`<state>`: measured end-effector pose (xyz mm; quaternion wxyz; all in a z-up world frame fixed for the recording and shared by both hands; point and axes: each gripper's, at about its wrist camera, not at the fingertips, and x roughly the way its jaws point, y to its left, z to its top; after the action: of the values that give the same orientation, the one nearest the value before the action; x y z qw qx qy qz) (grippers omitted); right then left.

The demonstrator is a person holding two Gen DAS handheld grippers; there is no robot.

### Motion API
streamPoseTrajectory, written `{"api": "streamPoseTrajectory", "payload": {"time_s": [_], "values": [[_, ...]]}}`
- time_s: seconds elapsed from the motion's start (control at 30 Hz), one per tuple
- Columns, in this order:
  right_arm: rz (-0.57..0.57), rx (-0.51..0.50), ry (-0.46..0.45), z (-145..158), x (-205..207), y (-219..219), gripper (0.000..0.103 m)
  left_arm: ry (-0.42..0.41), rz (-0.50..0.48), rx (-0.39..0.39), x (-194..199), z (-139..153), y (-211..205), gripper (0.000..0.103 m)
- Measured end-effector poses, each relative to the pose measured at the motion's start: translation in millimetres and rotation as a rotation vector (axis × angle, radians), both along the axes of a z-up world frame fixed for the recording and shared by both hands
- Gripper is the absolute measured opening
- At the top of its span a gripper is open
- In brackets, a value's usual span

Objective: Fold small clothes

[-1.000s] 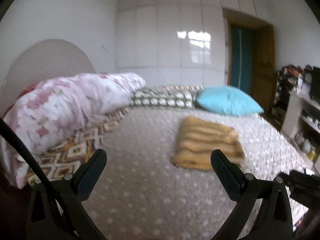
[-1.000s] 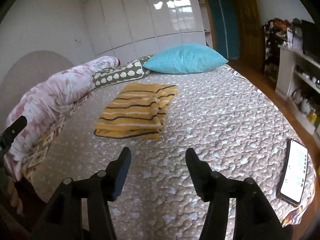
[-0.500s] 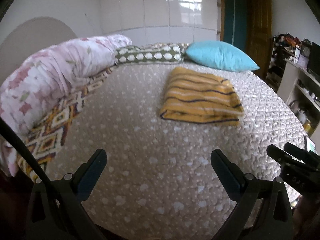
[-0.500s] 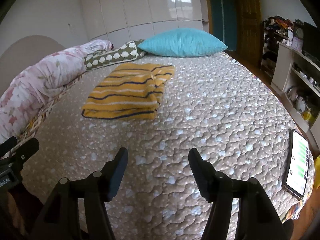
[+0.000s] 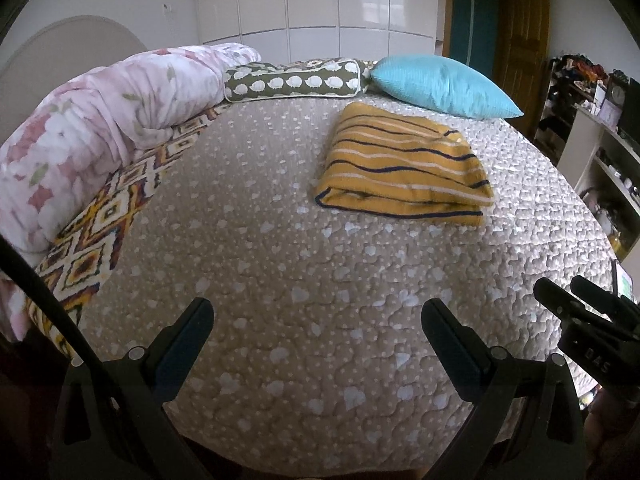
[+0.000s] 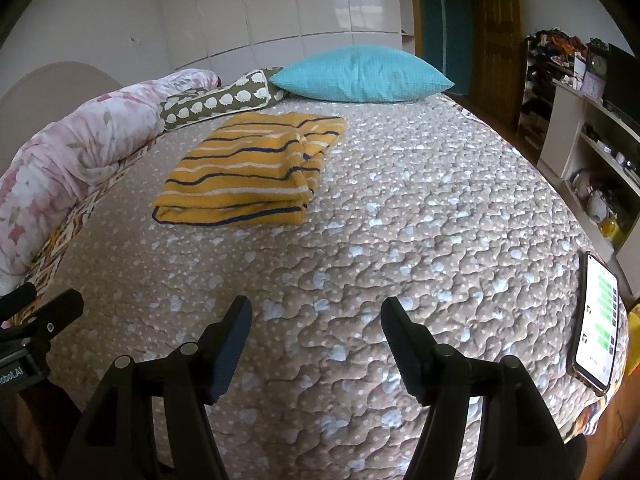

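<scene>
A folded yellow garment (image 5: 404, 168) (image 6: 248, 172) with dark and white stripes lies on the quilted bed (image 5: 312, 280) (image 6: 420, 208), toward its far half. My left gripper (image 5: 316, 312) hangs open over the near part of the bed, well short of the garment, with nothing between its fingers. My right gripper (image 6: 316, 308) is likewise over the near edge, its jaws opening and empty. Each view shows the other gripper at its side edge: the right gripper (image 5: 580, 312) and the left gripper (image 6: 36, 312).
A pink floral duvet (image 5: 100, 120) is rolled along the bed's left side over a patterned blanket (image 5: 100, 232). A sheep-print bolster (image 5: 296, 82) and a turquoise pillow (image 6: 360, 76) lie at the far end. A lit phone (image 6: 596, 320) rests near the bed's right edge. Shelves (image 6: 592, 152) stand at right.
Both grippers have sunk and tipped downward, so more of the bed fills each view. The right gripper's jaws have spread wider. The garment has not moved.
</scene>
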<state>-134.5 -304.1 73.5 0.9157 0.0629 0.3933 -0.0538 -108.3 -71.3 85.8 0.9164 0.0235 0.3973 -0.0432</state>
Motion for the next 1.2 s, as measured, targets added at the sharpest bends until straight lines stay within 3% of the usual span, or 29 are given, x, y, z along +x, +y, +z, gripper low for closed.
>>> {"api": "streamPoseTrajectory", "payload": {"time_s": [1.2], "values": [[-0.01,-0.023,0.05,-19,7,-6,0.075,0.107,-0.019,-0.025,7,-24,-2,0.103]]}}
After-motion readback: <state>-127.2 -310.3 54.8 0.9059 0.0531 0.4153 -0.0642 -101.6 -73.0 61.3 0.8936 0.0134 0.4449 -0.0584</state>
